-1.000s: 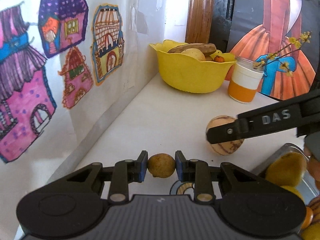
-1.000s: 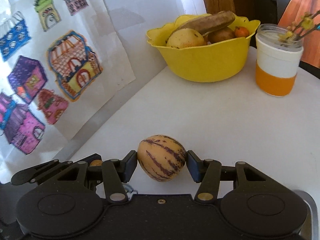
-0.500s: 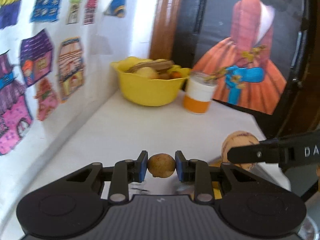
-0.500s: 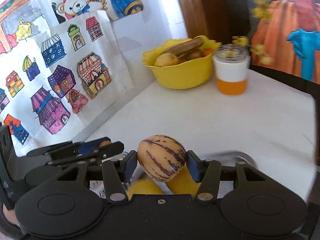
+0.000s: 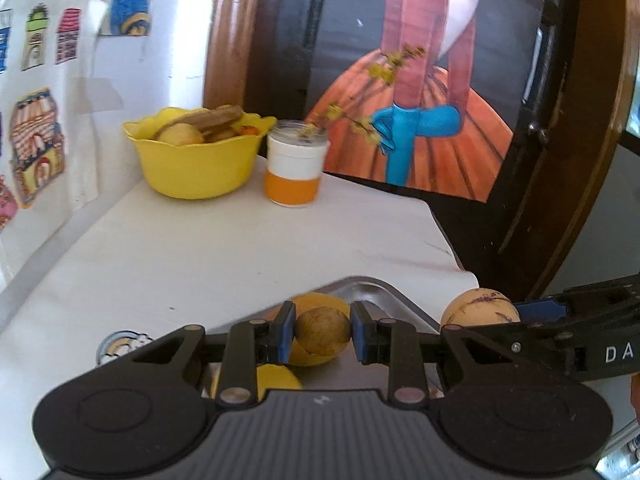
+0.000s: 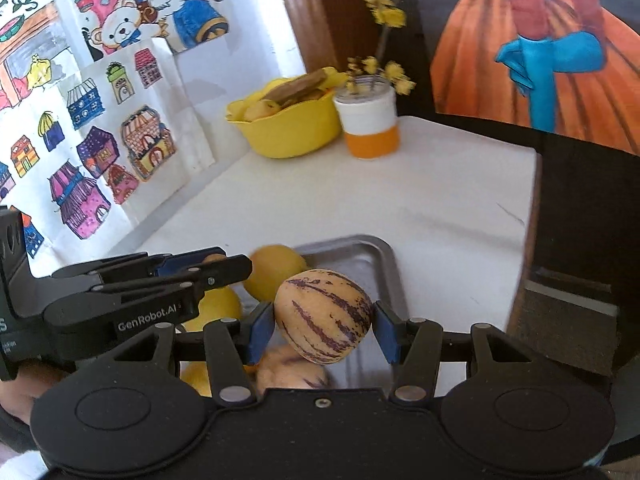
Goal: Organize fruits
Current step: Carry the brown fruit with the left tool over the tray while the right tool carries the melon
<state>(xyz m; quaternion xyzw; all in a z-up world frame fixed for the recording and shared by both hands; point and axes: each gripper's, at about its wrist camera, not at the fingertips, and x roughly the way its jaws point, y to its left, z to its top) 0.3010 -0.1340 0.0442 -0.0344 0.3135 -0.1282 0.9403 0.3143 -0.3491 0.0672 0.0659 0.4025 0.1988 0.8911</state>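
Both fruits are mid-carry. The left hand-held gripper (image 5: 322, 336) is clenched on a small brown fruit (image 5: 322, 337), and the right hand-held gripper (image 6: 324, 330) grasps a striped melon (image 6: 323, 316). Both hang just above the metal tray (image 6: 384, 276), which lies directly under the fingers and holds yellow fruits (image 6: 276, 270). Beyond it, across bare counter (image 5: 224, 248), stands the yellow bowl (image 5: 196, 164), already holding fruit, with an orange-and-white jar (image 5: 294, 172) beside it. Whether tray or bowl is the goal I cannot tell; the next move calls for lowering each fruit into a free spot before the fingers part.
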